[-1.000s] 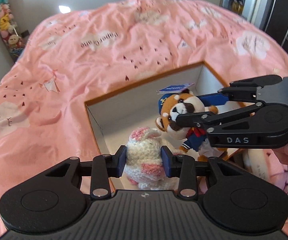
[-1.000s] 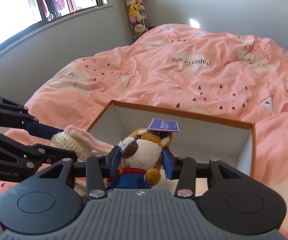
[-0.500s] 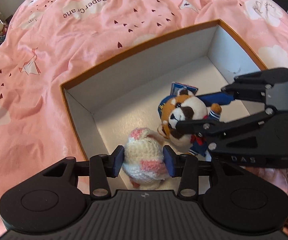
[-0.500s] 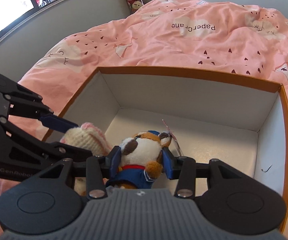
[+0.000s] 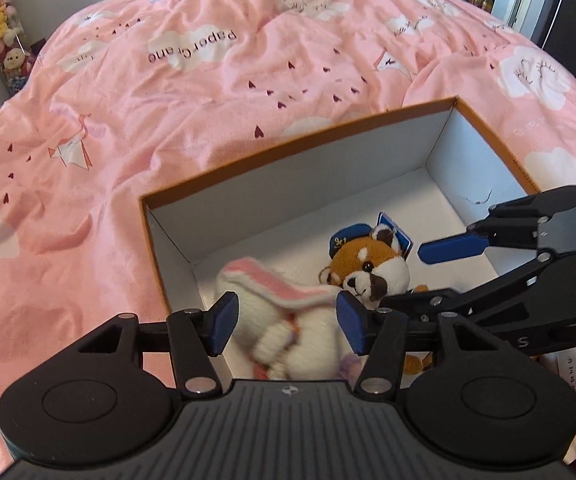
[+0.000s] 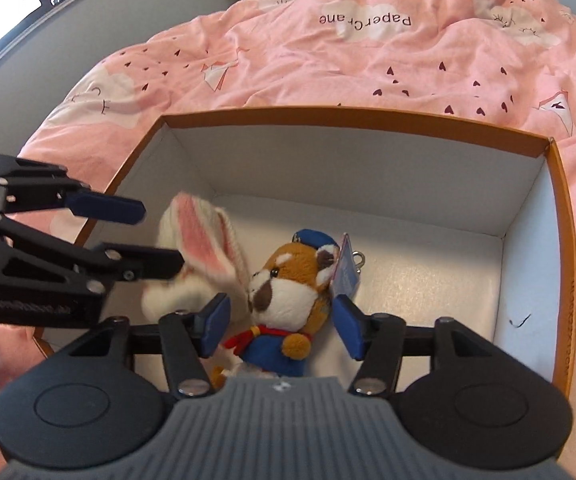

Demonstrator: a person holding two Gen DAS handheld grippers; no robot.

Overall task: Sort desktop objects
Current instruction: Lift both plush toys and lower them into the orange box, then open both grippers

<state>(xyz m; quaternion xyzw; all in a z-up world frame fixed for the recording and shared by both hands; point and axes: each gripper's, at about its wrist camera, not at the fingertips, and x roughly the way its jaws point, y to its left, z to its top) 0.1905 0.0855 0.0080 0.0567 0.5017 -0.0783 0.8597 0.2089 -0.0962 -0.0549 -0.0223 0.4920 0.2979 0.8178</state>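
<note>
Inside the orange-rimmed white cardboard box, the cream-and-pink crocheted rabbit and brown sailor-suited plush lie side by side; the left gripper and right gripper are opening, pads clear of both toys.

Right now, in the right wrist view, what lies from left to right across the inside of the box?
Left hand-held gripper → knitted rabbit → red panda toy → paper tag → bare right wall of the box.
</note>
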